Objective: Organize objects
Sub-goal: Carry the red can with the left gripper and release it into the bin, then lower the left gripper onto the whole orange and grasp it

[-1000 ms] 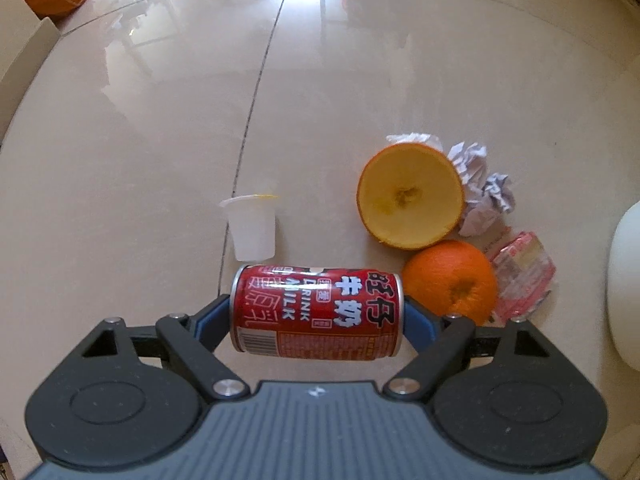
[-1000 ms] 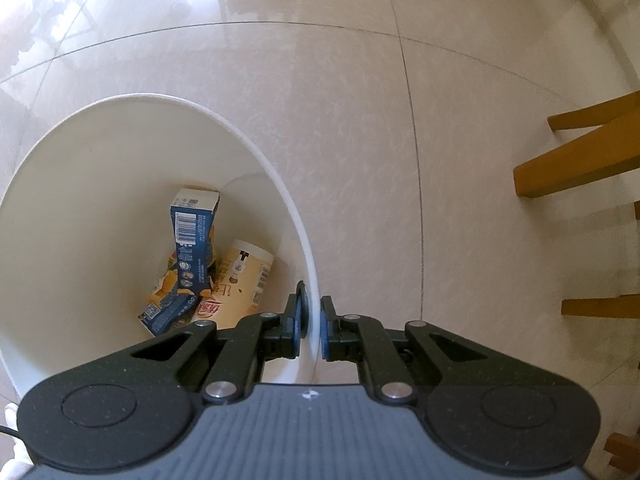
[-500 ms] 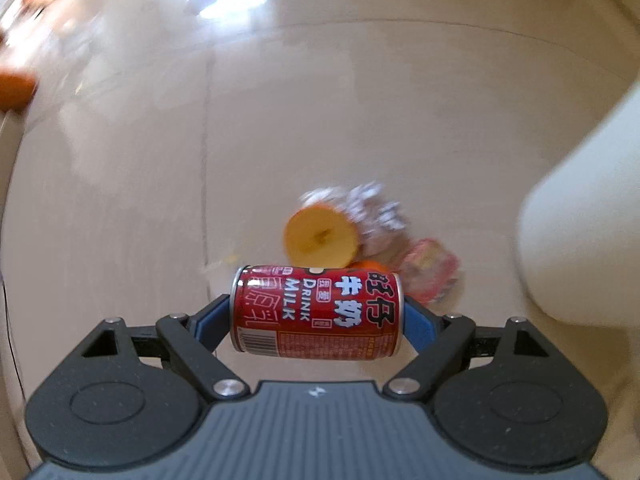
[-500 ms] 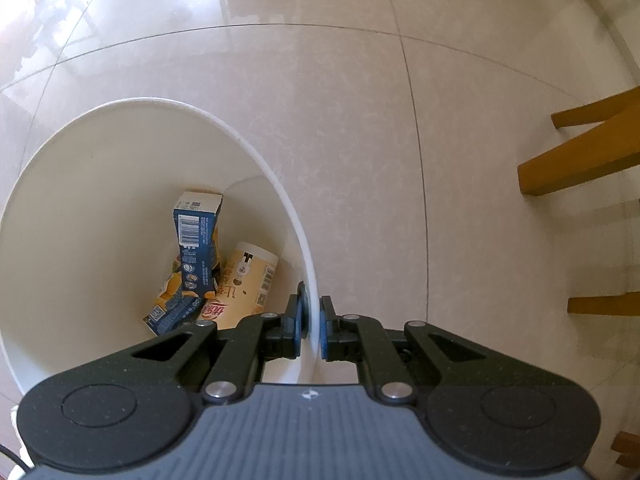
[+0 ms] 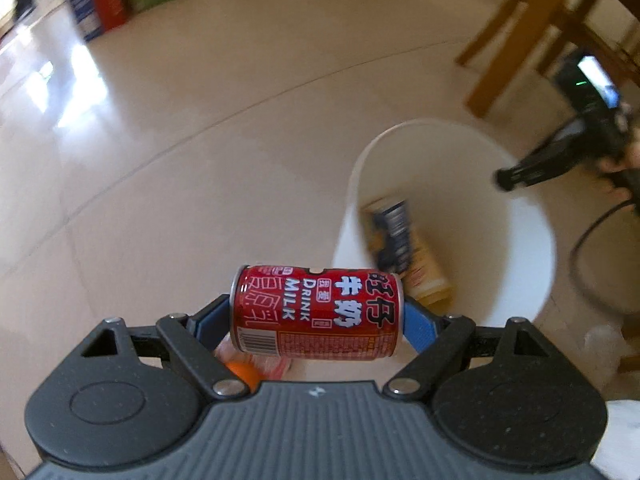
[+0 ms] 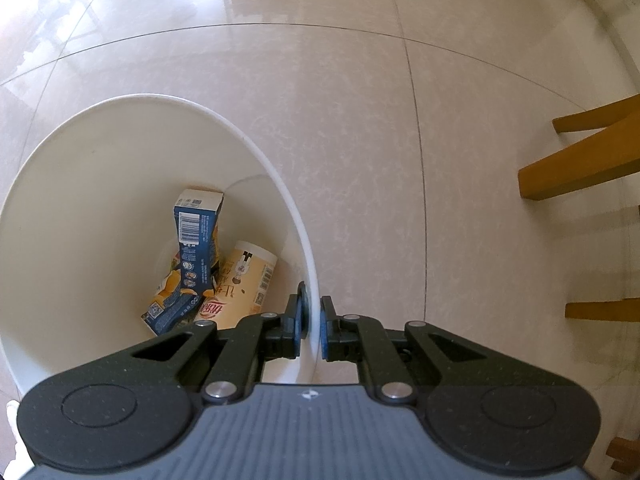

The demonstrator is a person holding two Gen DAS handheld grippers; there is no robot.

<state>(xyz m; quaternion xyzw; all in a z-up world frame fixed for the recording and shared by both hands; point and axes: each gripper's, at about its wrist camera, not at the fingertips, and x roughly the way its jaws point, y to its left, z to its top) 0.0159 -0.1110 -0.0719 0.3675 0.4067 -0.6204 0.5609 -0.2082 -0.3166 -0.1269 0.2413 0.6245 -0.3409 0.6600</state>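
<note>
Fingers clamp the red milk can (image 5: 316, 312) endwise in the left gripper (image 5: 316, 322), short of the white bin (image 5: 528, 216).
Right gripper (image 6: 311, 326) pinches the bin's rim; carrying step, next needs positioning over the opening, then release.

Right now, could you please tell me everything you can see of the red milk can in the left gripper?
The red milk can is a small metal drink can with white Chinese characters, the words DRINK MILK and a barcode near one end. It lies sideways, clamped end to end between the blue pads of the left gripper, and looks undented. It hangs in the air above the tiled floor, just short of the white bin that already holds cartons. Nothing but the pads touches it.
</note>
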